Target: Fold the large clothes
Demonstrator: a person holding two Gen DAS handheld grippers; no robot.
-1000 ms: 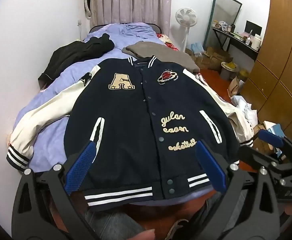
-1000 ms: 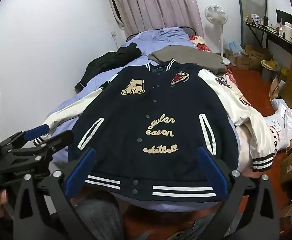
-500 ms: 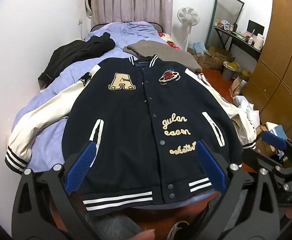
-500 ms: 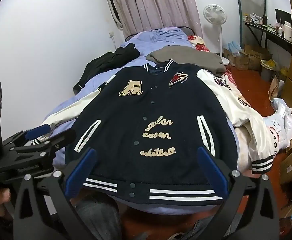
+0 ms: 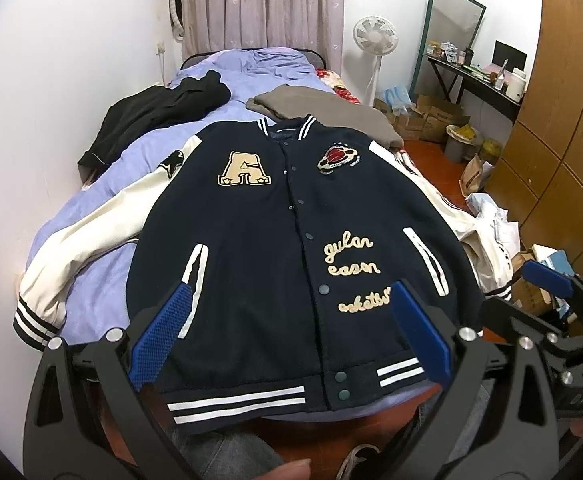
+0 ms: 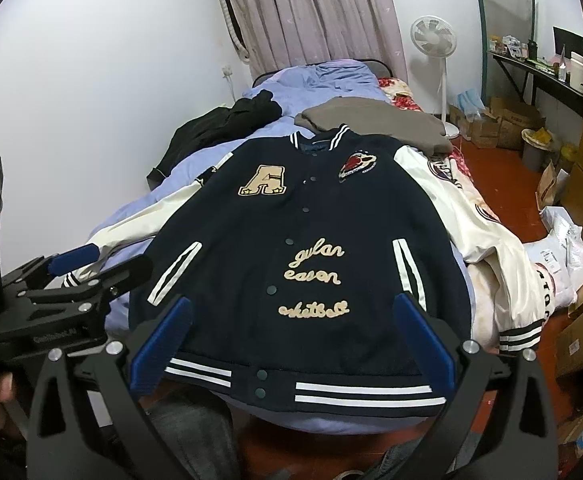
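While both views have drawn slightly closer to the hem over the last second, the jacket [image 5: 291,248] itself lies unchanged: flat, face up, snapped shut on the bed [image 5: 91,216], sleeves spread to either side. The left hand-held gripper [image 5: 287,336] and right hand-held gripper [image 6: 291,340] hang spread and empty above the hem, touching nothing. Judgement: folding has not begun; the approach suggests a first grasp is imminent.

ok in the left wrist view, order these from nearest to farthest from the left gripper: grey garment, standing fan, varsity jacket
1. varsity jacket, spread on the bed just ahead of the left gripper
2. grey garment, behind the collar
3. standing fan, by the far wall, right
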